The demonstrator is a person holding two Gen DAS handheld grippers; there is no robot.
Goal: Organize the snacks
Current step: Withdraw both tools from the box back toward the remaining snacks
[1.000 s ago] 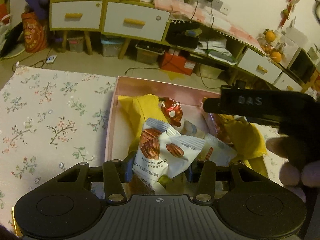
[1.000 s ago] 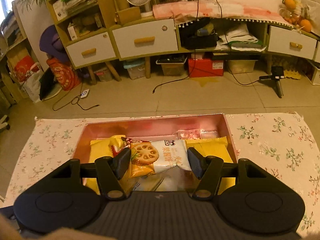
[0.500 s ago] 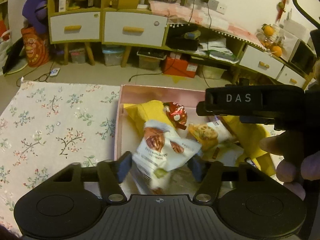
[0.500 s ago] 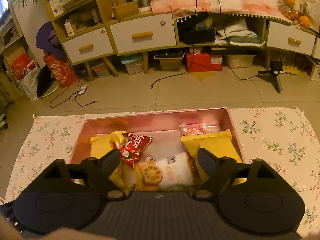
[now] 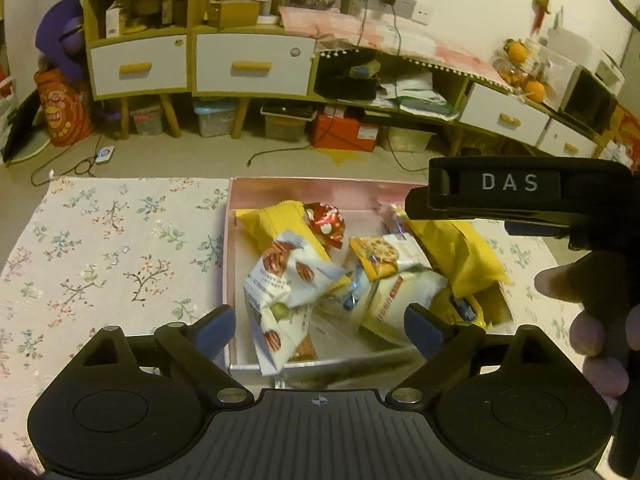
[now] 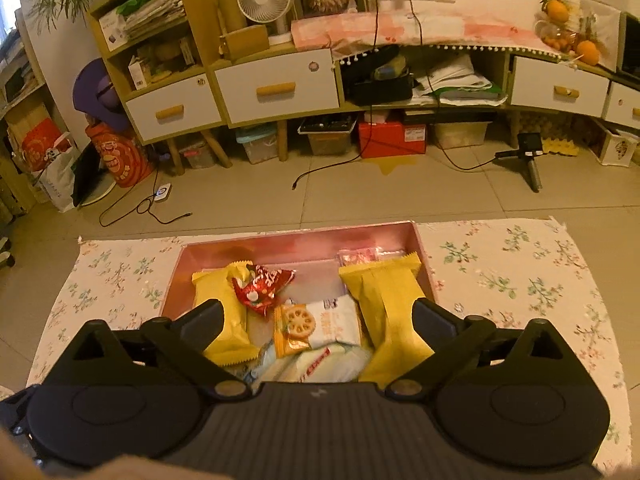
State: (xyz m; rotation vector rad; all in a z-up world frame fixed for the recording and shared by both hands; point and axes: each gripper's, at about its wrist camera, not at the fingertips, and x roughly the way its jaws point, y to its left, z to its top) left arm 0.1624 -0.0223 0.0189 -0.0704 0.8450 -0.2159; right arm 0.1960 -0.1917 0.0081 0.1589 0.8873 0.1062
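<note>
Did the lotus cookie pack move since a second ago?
Yes. The lotus pack dropped out of the right tongs, now opening, and lies lower in the pink box, nearer its close edge.

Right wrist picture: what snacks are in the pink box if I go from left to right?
Left yellow pack → red wrapper → lotus-root pack → right yellow pack, all in the pink box.

Snacks filled my pink box (image 6: 224, 249): two yellow packets (image 6: 224, 312) (image 6: 390, 304) lay along its sides, a red wrapper (image 6: 262, 286) between them, a biscuit pack (image 6: 316, 326) in the middle, and a white pecan pack (image 5: 280, 280) propped against the near wall.
</note>
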